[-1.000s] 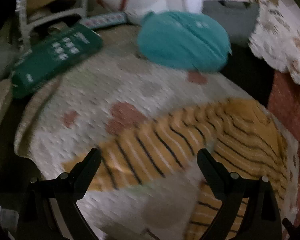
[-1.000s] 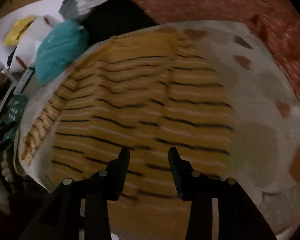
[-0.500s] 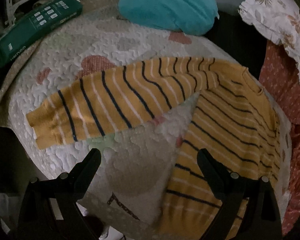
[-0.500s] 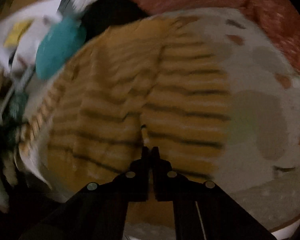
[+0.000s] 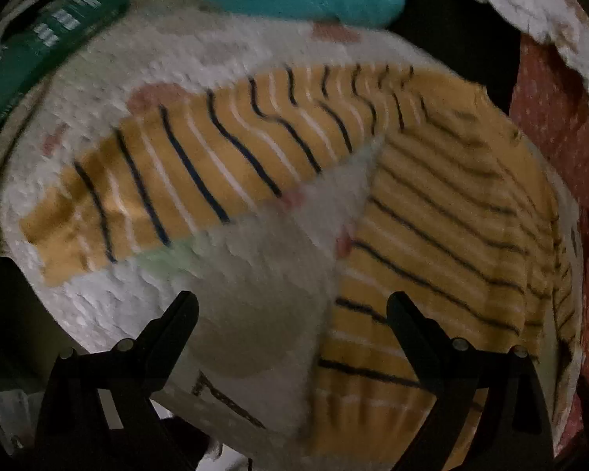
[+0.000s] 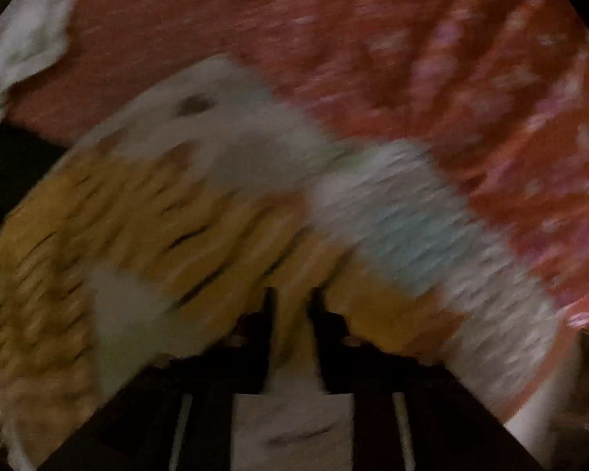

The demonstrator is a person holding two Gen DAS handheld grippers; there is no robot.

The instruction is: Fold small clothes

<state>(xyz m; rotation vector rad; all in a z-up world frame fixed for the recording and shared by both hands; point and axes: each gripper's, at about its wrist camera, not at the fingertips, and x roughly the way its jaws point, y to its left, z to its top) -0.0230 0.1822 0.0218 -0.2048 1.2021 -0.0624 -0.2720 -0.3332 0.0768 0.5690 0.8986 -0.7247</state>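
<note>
The sweater (image 5: 443, 235), yellow with dark and white stripes, is lying flat on a quilted mat (image 5: 255, 274), body to the right in the left wrist view and one sleeve (image 5: 184, 172) stretching out to the left. The left gripper (image 5: 292, 314) is hanging above bare mat between sleeve and body, jaws standing wide and holding nothing. The right gripper (image 6: 290, 298) is showing through heavy blur; its jaws have just been opening and are standing partly apart with yellow cloth between them, though whether the pads are still pressing on it cannot be told. Judged from the layout, the folding is only beginning: both sleeves are apparently still unfolded. The next move is likely calling for the left gripper to take the sleeve near its cuff and carry it across the body.
</note>
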